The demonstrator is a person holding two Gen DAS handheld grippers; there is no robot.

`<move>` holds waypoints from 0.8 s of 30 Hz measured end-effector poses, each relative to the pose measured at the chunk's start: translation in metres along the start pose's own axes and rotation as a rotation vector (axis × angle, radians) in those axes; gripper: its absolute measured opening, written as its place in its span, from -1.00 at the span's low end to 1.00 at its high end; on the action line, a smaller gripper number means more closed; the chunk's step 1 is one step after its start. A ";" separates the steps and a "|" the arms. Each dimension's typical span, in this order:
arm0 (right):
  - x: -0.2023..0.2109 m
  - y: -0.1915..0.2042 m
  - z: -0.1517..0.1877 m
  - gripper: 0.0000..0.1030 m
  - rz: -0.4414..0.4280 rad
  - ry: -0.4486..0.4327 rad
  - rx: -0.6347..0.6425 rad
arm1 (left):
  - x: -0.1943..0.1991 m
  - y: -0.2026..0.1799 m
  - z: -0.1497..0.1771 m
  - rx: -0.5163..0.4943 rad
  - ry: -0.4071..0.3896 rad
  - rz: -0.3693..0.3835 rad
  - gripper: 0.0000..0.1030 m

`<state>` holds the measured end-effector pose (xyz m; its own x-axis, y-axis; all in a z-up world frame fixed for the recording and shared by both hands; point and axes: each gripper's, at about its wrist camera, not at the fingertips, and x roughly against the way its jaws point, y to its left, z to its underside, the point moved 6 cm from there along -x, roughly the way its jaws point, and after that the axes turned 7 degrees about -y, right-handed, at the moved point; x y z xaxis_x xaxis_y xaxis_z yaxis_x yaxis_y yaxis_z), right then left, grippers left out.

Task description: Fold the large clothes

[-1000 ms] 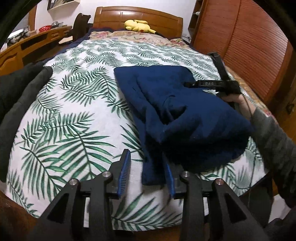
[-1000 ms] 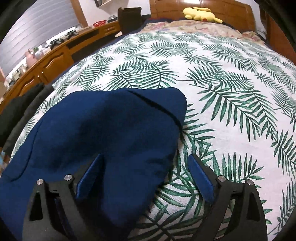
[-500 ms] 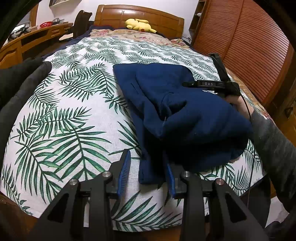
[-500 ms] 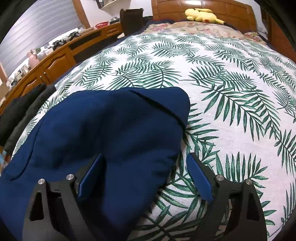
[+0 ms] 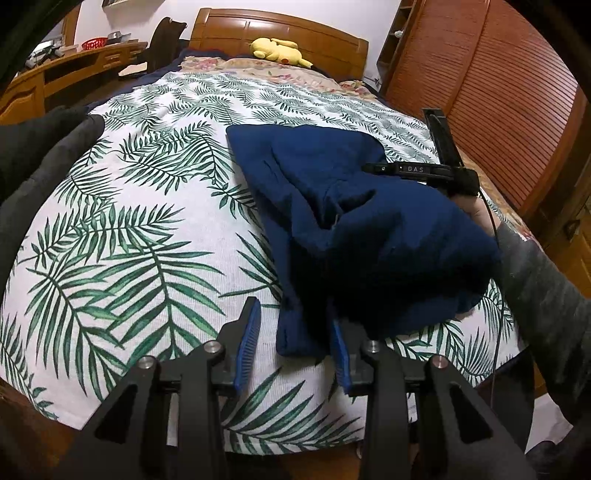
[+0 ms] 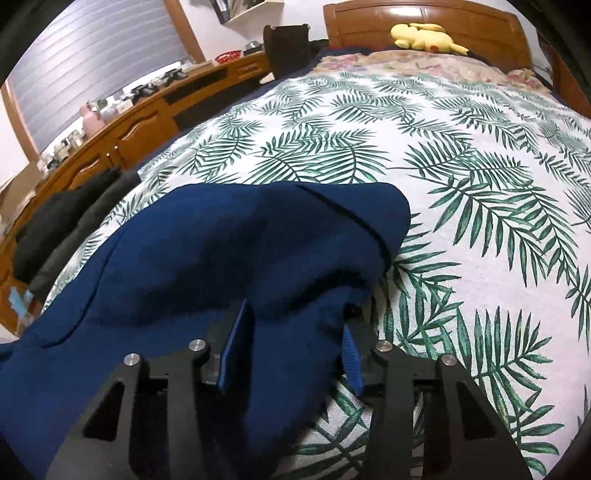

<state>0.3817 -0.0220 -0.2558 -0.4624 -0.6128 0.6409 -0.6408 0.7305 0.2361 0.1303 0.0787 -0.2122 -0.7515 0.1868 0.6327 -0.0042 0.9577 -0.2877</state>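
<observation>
A navy blue garment (image 5: 354, 229) lies bunched on the leaf-print bedspread (image 5: 147, 229). My left gripper (image 5: 291, 328) is partly open around its near hanging corner, pads on either side and not pressed together. In the right wrist view the same garment (image 6: 207, 266) fills the lower left. My right gripper (image 6: 291, 332) has closed most of the way on a thick fold of it. The right gripper body (image 5: 424, 170) shows in the left view at the garment's far right side.
A dark grey clothes pile (image 5: 40, 155) lies on the bed's left side. A yellow plush toy (image 5: 277, 48) sits by the wooden headboard (image 5: 280, 33). A wooden desk (image 6: 122, 129) with small items runs along the left. A wooden wardrobe (image 5: 498, 81) stands right.
My right gripper's jaws have narrowed from wide open onto a fold of the blue garment. My left gripper has stayed around the near corner, with the view shifted slightly.
</observation>
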 end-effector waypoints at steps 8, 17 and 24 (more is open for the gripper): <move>-0.004 -0.010 0.001 0.03 -0.059 0.034 -0.100 | 0.004 -0.001 0.004 0.022 -0.015 0.036 -0.71; 0.035 0.030 -0.032 -0.90 0.044 -0.078 0.010 | 0.031 -0.004 -0.027 -0.036 -0.117 0.071 -0.88; 0.058 0.089 -0.065 -0.94 0.063 -0.106 0.102 | 0.068 0.026 -0.068 -0.092 -0.230 0.031 -0.91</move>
<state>0.3379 0.0273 -0.1499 -0.5622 -0.5994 0.5697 -0.6651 0.7371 0.1193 0.1236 0.1316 -0.1282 -0.8810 0.1720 0.4408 0.0737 0.9701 -0.2313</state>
